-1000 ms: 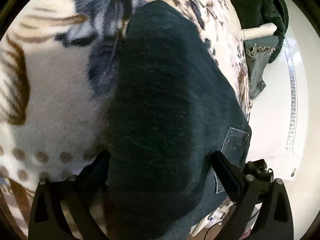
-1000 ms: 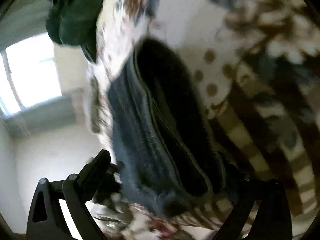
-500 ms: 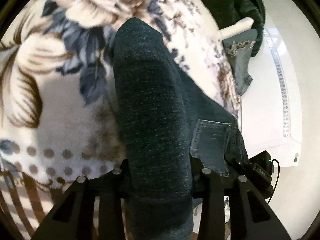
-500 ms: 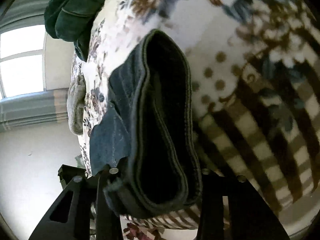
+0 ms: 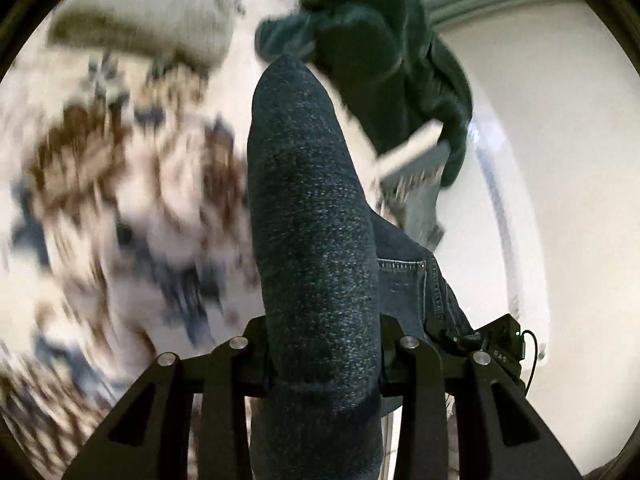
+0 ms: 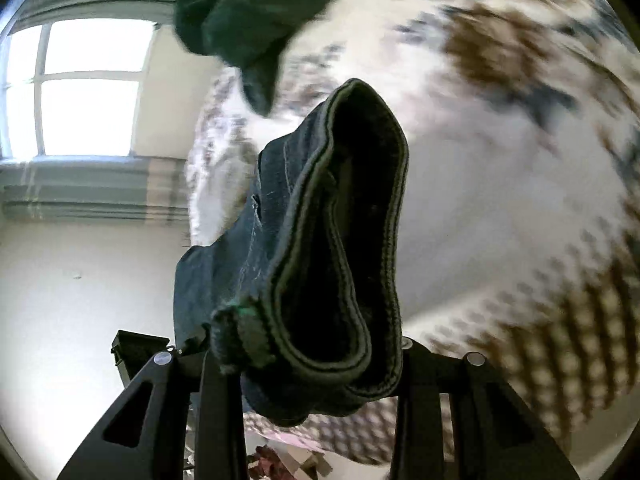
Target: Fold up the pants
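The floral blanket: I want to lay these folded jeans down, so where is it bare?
Bare floral blanket lies left of the held dark denim jeans, below the beige cushion. It is crowded by the heaped dark green garment and light frayed denim.

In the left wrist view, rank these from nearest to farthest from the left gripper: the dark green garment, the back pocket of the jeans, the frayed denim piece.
1. The back pocket of the jeans, just right of the left gripper, which clamps them.
2. The frayed denim piece, farther up on the right.
3. The dark green garment, heaped at the top.
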A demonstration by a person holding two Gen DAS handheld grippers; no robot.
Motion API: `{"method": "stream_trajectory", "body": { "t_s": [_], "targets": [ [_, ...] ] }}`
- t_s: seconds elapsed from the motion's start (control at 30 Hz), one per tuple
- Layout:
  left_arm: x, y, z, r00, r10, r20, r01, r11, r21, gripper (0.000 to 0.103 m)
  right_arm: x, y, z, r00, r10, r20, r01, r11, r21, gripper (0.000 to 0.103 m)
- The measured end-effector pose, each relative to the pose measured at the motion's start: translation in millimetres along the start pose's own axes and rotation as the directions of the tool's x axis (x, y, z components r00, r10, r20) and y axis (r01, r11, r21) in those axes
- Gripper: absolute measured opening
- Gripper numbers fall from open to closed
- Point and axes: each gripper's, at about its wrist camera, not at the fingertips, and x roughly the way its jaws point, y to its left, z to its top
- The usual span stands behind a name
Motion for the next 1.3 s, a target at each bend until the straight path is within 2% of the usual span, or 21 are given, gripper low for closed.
{"method": "stream_trajectory", "body": {
  "t_s": [0.17, 0.37, 0.47, 0.57, 0.63, 0.67, 0.7, 0.73, 0.77, 0.83, 0.87, 0.97, 1.03, 1.1, 1.13, 1.17, 1.2, 1.23, 1.27, 1.3],
  "targets": [
    [-42, 25, 104, 0.996, -0.004, 0.089, 0.002, 1.0, 0.022, 0.032, 81, 98, 50, 0.998, 0.062, 0.013, -0.061, 0.996, -0.066, 0.036],
    [-84, 89, 255, 0.979, 0.051, 0.195, -0.058, 0.998, 0.035, 0.032, 234, 207, 119, 0.991, 0.133, -0.016, -0.134, 0.983, -0.128, 0.036],
    [-88, 131, 311, 0.972, 0.087, 0.218, -0.095, 0.995, 0.027, 0.032, 313, 239, 144, 0.989, 0.145, -0.039, -0.149, 0.979, -0.139, 0.036],
    [-78, 179, 346, 0.972, 0.127, 0.198, -0.129, 0.992, 0.001, 0.032, 382, 253, 156, 0.99, 0.121, -0.07, -0.13, 0.98, -0.15, 0.036],
    [-64, 217, 358, 0.965, 0.203, 0.168, -0.201, 0.979, -0.032, 0.033, 429, 247, 162, 0.993, 0.074, -0.092, -0.088, 0.984, -0.156, 0.036],
    [-56, 233, 359, 0.962, 0.239, 0.131, -0.236, 0.971, -0.042, 0.036, 442, 244, 162, 0.993, 0.036, -0.111, -0.054, 0.985, -0.165, 0.036],
    [-45, 251, 361, 0.953, 0.289, 0.089, -0.286, 0.957, -0.05, 0.039, 462, 237, 164, 0.989, -0.042, -0.14, 0.018, 0.985, -0.172, 0.041],
    [-37, 264, 359, 0.944, 0.322, 0.069, -0.319, 0.946, -0.054, 0.05, 474, 230, 165, 0.984, -0.099, -0.15, 0.073, 0.982, -0.174, 0.048],
    [-32, 273, 354, 0.938, 0.34, 0.059, -0.338, 0.94, -0.051, 0.061, 478, 227, 167, 0.982, -0.117, -0.15, 0.09, 0.98, -0.175, 0.05],
    [-32, 281, 343, 0.938, 0.339, 0.071, -0.336, 0.94, -0.049, 0.073, 475, 223, 171, 0.982, -0.145, -0.125, 0.12, 0.975, -0.184, 0.063],
    [-33, 282, 339, 0.939, 0.335, 0.075, -0.331, 0.942, -0.056, 0.08, 472, 224, 174, 0.981, -0.16, -0.112, 0.136, 0.972, -0.193, 0.063],
    [-35, 289, 324, 0.941, 0.328, 0.078, -0.32, 0.942, -0.098, 0.086, 466, 224, 179, 0.974, -0.205, -0.101, 0.18, 0.961, -0.209, 0.063],
    [-35, 291, 324, 0.935, 0.345, 0.086, -0.334, 0.935, -0.119, 0.091, 467, 233, 182, 0.96, -0.263, -0.096, 0.233, 0.94, -0.251, 0.064],
    [-37, 287, 321, 0.921, 0.377, 0.093, -0.364, 0.922, -0.13, 0.092, 466, 251, 177, 0.933, -0.355, -0.064, 0.316, 0.891, -0.326, 0.066],
    [-39, 285, 323, 0.912, 0.4, 0.094, -0.386, 0.911, -0.143, 0.092, 465, 259, 175, 0.92, -0.39, -0.046, 0.349, 0.867, -0.355, 0.067],
    [-42, 277, 322, 0.893, 0.441, 0.096, -0.426, 0.894, -0.142, 0.092, 457, 258, 165, 0.909, -0.415, -0.031, 0.374, 0.846, -0.38, 0.068],
    [-45, 268, 323, 0.868, 0.485, 0.105, -0.472, 0.873, -0.125, 0.092, 453, 267, 159, 0.888, -0.461, -0.002, 0.418, 0.807, -0.416, 0.073],
    [-47, 259, 322, 0.844, 0.523, 0.115, -0.514, 0.852, -0.103, 0.092, 447, 273, 152, 0.874, -0.485, 0.021, 0.443, 0.78, -0.442, 0.085],
    [-49, 249, 322, 0.819, 0.56, 0.126, -0.554, 0.828, -0.081, 0.092, 442, 280, 143, 0.86, -0.508, 0.051, 0.469, 0.746, -0.472, 0.092],
    [-50, 235, 319, 0.78, 0.608, 0.144, -0.609, 0.792, -0.047, 0.092, 439, 287, 135, 0.84, -0.535, 0.09, 0.502, 0.703, -0.504, 0.103]
  ]
}}
